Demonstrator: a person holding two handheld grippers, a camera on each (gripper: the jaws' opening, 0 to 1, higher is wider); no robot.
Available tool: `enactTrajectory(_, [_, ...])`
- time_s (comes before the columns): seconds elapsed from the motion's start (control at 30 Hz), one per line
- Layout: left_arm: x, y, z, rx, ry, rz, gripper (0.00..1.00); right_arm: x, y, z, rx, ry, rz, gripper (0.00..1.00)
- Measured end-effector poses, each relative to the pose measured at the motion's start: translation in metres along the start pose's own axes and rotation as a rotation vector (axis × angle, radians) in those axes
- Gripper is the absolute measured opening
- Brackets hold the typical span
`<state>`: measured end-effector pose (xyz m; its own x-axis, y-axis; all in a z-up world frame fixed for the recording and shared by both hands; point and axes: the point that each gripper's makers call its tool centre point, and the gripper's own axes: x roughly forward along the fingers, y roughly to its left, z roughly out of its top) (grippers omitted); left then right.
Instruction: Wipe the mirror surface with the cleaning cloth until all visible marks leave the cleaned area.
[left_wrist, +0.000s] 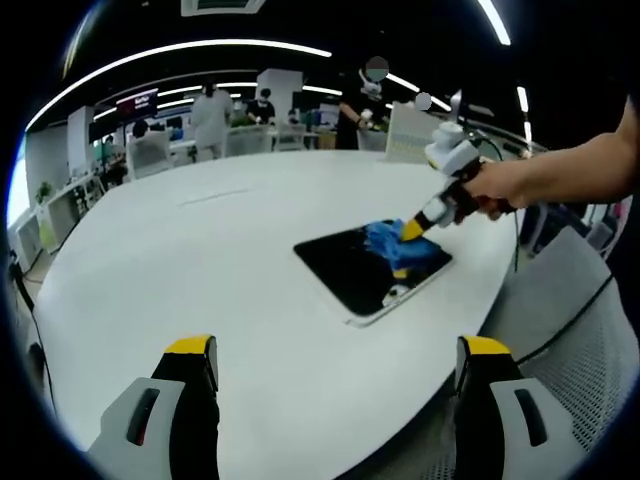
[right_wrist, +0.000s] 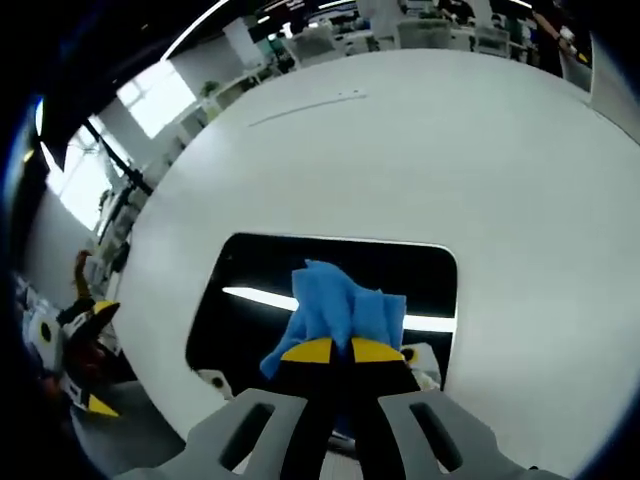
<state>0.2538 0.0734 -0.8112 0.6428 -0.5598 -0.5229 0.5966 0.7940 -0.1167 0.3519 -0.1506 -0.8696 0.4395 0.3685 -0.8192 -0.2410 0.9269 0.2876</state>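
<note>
Right hand-held gripper (right_wrist: 335, 350) clamps blue cloth (right_wrist: 340, 305) against the mirror (right_wrist: 250, 265)

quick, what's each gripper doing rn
left gripper: open, holding nothing, above the table.
right gripper: shut on the cloth, on the mirror.

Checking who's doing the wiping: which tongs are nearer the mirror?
Right. The right tongs press the blue cloth on the mirror; the left tongs hang open, apart from it.
</note>
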Motion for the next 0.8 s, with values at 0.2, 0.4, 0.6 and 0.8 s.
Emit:
enactTrajectory(0.2, [0.0,0.0,0.0,0.0,0.001,0.002,0.99,-0.007,0.006,-0.012,0.015,-0.017,0.022,0.0])
enactTrajectory(0.4, [0.0,0.001,0.0,-0.002,0.002,0.006,0.99,-0.011,0.009,-0.019,0.019,-0.033,0.037,0.0])
enactTrajectory(0.6, [0.0,0.0,0.002,0.013,-0.004,0.004,0.98,-0.016,0.011,-0.028,-0.003,-0.034,0.031,0.0])
enactTrajectory(0.8, [-0.001,-0.001,0.003,0.014,-0.008,0.002,0.98,-0.02,0.013,-0.038,-0.012,-0.033,0.035,0.0])
